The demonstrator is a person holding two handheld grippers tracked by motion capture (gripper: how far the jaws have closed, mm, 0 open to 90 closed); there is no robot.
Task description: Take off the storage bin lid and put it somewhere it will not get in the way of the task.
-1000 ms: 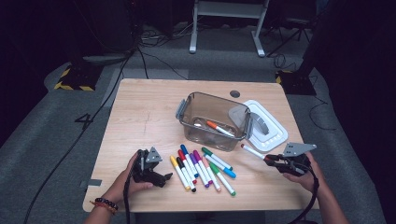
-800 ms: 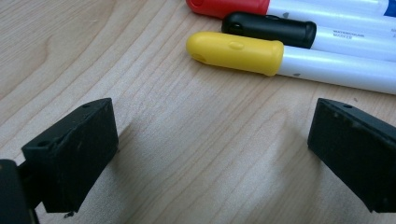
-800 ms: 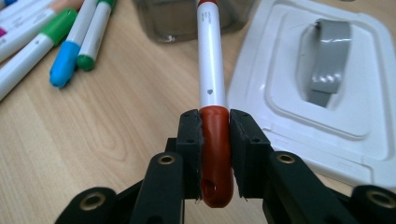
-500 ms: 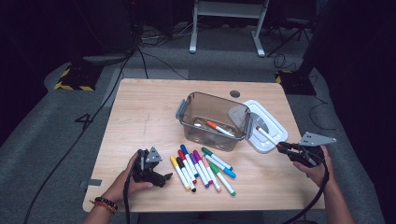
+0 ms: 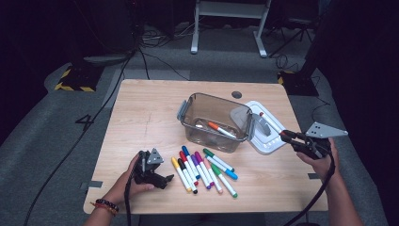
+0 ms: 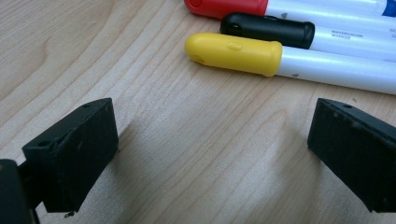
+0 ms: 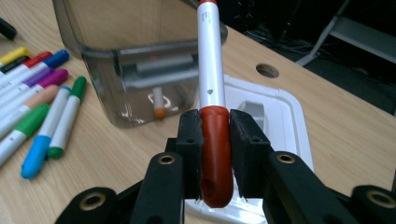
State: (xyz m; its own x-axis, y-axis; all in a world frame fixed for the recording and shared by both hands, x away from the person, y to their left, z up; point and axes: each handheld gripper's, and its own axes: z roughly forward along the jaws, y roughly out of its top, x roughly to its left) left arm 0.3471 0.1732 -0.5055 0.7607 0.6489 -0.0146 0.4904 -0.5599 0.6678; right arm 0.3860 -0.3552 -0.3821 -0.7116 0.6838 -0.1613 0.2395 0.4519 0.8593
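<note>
So the right tool (image 7: 216,140) has its jaws clamped tight on the red cap of a marker (image 7: 211,60), and the white barrel sticks straight out away from it. In the high view that red-capped marker (image 5: 272,124) hangs in the air over the white lid (image 5: 270,143), pointing back toward the clear container (image 5: 214,123). The lid lies flat on the tabletop (image 5: 141,113), just beside the container on its right. Inside the container there's an orange-capped marker (image 5: 221,129) lying on the bottom.

The left tool (image 5: 151,170) sits low on the tabletop at the near left, held in the person's left hand (image 5: 128,181). Its jaws are spread wide with nothing between them, just bare wood. Right ahead of it in the left gripper view are a yellow-capped marker (image 6: 289,58), a black-capped one (image 6: 268,29) and a red-capped one (image 6: 229,5), side by side.

The rest of the markers lie in a loose row (image 5: 204,169) in front of the container, near the left tool, well apart from the right one.
</note>
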